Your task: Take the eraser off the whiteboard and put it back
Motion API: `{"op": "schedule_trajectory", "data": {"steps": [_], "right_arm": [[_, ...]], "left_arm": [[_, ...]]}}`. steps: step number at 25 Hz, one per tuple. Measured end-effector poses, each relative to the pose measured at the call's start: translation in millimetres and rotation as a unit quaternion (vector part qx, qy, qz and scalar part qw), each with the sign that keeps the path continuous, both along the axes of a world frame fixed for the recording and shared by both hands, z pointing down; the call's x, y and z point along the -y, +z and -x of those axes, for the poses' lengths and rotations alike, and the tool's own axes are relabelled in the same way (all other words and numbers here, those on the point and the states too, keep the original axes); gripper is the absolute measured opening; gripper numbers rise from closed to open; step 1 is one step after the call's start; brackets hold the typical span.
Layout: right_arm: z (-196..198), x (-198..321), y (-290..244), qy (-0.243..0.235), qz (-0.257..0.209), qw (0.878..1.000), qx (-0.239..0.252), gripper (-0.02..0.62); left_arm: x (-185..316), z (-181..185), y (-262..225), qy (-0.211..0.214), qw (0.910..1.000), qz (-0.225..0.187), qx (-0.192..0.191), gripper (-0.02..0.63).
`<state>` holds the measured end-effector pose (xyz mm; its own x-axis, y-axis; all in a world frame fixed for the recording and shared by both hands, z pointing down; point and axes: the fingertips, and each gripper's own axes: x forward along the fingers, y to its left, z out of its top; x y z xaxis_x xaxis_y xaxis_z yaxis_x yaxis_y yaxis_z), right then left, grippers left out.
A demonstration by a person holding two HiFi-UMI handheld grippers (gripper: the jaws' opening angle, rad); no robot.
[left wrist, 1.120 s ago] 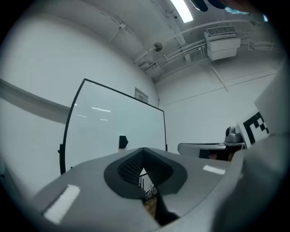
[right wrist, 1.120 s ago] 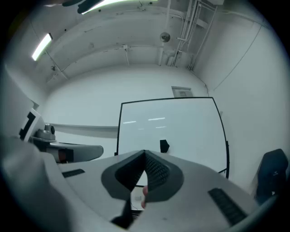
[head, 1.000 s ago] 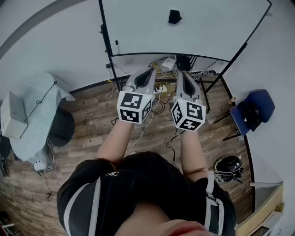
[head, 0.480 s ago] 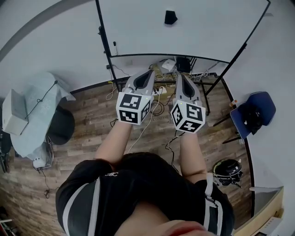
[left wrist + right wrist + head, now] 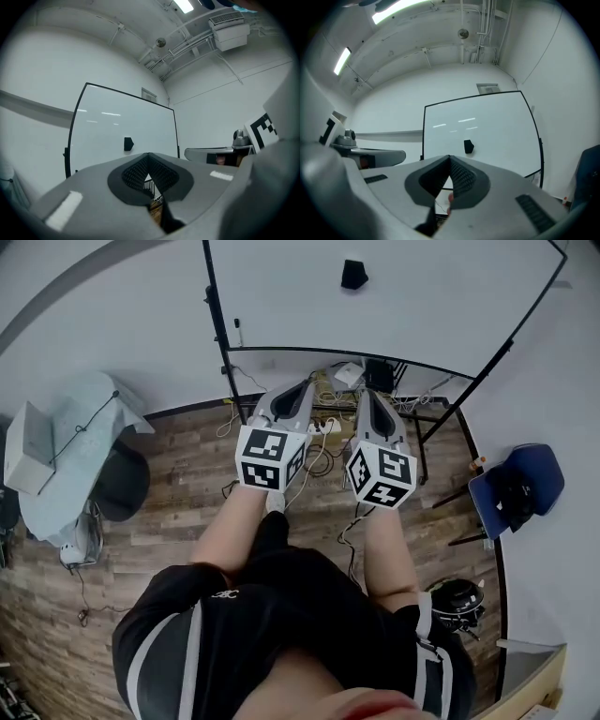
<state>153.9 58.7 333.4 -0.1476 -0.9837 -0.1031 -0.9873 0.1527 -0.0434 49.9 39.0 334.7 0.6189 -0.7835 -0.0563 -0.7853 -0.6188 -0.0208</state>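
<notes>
Facing: whiteboard (image 5: 431, 306), straight ahead of me
Left gripper (image 5: 302, 387): my fingers clenched together, nothing in them
Right gripper (image 5: 367, 395): same, clenched, empty
Eraser (image 5: 353, 275): on the whiteboard (upper middle), well apart from both

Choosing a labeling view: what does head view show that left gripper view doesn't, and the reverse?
Only head view: the blue chair, the cloth-covered table and the person's forearms. Only left gripper view: the ceiling light and the air unit. Both: the whiteboard with the black eraser on it, plus the left gripper and right gripper, each shut and empty.
</notes>
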Motion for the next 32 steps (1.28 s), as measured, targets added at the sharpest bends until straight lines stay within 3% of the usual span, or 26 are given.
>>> {"op": "schedule_trajectory", "data": {"steps": [10, 21, 32], "right_arm": [[-16.7, 85.7, 0.0, 0.006, 0.000, 1.000, -0.010, -0.009], [-12.9, 236.2, -3.7, 0.021, 0.010, 1.000, -0.014, -0.009], [-2.2, 360.5, -16.2, 0.066, 0.000, 0.998, -0.024, -0.009]], "left_arm": [[82.9, -20.2, -4.1, 0.008, 0.9999, -0.010, -0.006, 0.007], [229.8, -18.2, -0.2, 0.021, 0.9997, 0.007, -0.001, 0.006], [349.3, -16.7, 1.8, 0.074, 0.9971, 0.015, -0.012, 0.006]]}}
